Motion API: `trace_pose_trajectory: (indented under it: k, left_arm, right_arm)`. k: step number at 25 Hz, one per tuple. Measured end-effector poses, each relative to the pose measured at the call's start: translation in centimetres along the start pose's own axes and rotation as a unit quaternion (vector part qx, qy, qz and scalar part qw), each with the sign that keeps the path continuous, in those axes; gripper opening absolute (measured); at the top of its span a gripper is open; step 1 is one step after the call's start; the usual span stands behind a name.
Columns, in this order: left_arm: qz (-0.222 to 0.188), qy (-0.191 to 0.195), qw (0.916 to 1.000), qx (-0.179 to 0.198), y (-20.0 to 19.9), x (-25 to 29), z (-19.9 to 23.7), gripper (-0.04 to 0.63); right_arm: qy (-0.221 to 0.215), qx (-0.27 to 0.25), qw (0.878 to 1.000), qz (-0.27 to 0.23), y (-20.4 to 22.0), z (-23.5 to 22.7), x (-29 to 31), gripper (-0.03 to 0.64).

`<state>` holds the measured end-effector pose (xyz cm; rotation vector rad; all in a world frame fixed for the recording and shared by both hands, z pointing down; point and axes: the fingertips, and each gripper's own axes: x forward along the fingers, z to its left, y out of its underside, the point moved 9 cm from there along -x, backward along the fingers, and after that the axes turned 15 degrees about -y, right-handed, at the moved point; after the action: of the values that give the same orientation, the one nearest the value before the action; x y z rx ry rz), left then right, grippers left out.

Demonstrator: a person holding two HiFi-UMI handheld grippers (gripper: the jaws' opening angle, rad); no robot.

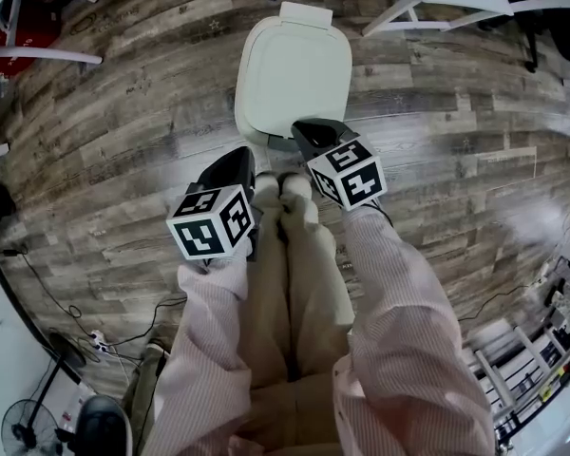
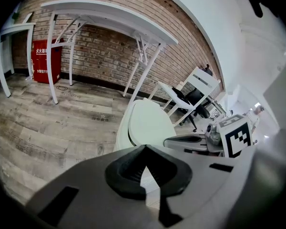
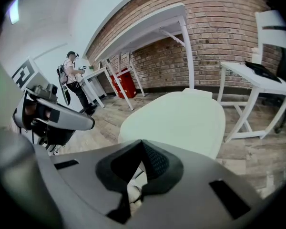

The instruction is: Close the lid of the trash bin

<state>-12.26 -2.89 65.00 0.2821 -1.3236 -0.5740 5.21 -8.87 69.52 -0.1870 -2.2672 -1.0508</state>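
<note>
Grippers: two, one in each hand. The right gripper (image 1: pixel 310 133) has its jaws pressed together with nothing between them. The left gripper (image 1: pixel 236 165) also shows its jaws meeting at the tip, empty. Both point forward and down.

The trash bin (image 2: pixel 120 136) stands on the floor directly ahead of the tips, just beyond the right gripper and a little farther from the left one. Contact cannot be confirmed. Its lid (image 3: pixel 181 118) lies low over the bin. A dark gap along the side toward the left gripper suggests it is not fully seated.

Handling, as judged: the lid is thin moulded plastic, so light, stiff and smooth, and probably slippery under the pads. No grasp is required. Press with the closed tips on the top surface near the edge closest to the grippers, farthest from the hinge block (image 1: pixel 306 13). Push downward, since the light bin may slide if pushed forward.

Count: one bin, one lid, one hinge block.
</note>
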Motion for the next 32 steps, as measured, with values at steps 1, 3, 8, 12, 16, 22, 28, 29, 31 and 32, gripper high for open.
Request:
trace_pose_trajectory:
  k: [1, 3, 8, 12, 16, 22, 28, 29, 31, 32]
  left_arm:
    - [0.001, 0.0, 1.0, 0.0, 0.1, 0.1, 0.0, -0.008]
    - [0.003, 0.0, 1.0, 0.0, 0.3, 0.3, 0.1, -0.008]
    - [0.004, 0.0, 1.0, -0.001, 0.5, 0.6, 0.4, -0.008]
    - [0.004, 0.001, 1.0, 0.0, 0.4, 0.9, 0.4, -0.008]
    - [0.005, 0.001, 1.0, 0.001, 0.4, 1.0, 0.4, -0.008]
    - [0.005, 0.003, 1.0, 0.0, 0.2, 1.1, 0.1, -0.008]
    - [0.006, 0.005, 1.0, -0.001, 0.0, 0.9, 0.0, -0.008]
    - [0.005, 0.006, 1.0, -0.001, 0.0, 0.9, 0.0, -0.008]
    - [0.001, 0.006, 1.0, 0.004, -0.2, 0.7, -0.1, -0.008]
    - [-0.001, 0.007, 1.0, 0.007, -0.3, 0.5, -0.1, -0.008]
  right_arm:
    - [0.001, 0.001, 1.0, 0.002, 0.1, 0.0, 0.1, 0.003]
    - [0.004, 0.0, 1.0, 0.007, 0.3, 0.0, 0.4, 0.003]
    - [0.012, 0.003, 1.0, 0.019, 0.6, -0.1, 0.9, 0.003]
    - [0.016, 0.002, 1.0, 0.021, 0.6, -0.2, 1.1, 0.003]
    - [0.021, 0.003, 0.999, 0.029, 0.6, -0.1, 1.3, 0.003]
    - [0.03, 0.006, 0.999, 0.044, 0.7, -0.2, 1.7, 0.003]
    - [0.029, 0.009, 0.998, 0.049, 0.7, -0.1, 1.7, 0.003]
    - [0.029, 0.009, 0.998, 0.05, 0.7, -0.1, 1.7, 0.003]
    - [0.028, 0.011, 0.998, 0.048, 0.8, 0.0, 1.5, 0.003]
    - [0.028, 0.013, 0.999, 0.041, 0.8, 0.0, 1.3, 0.003]
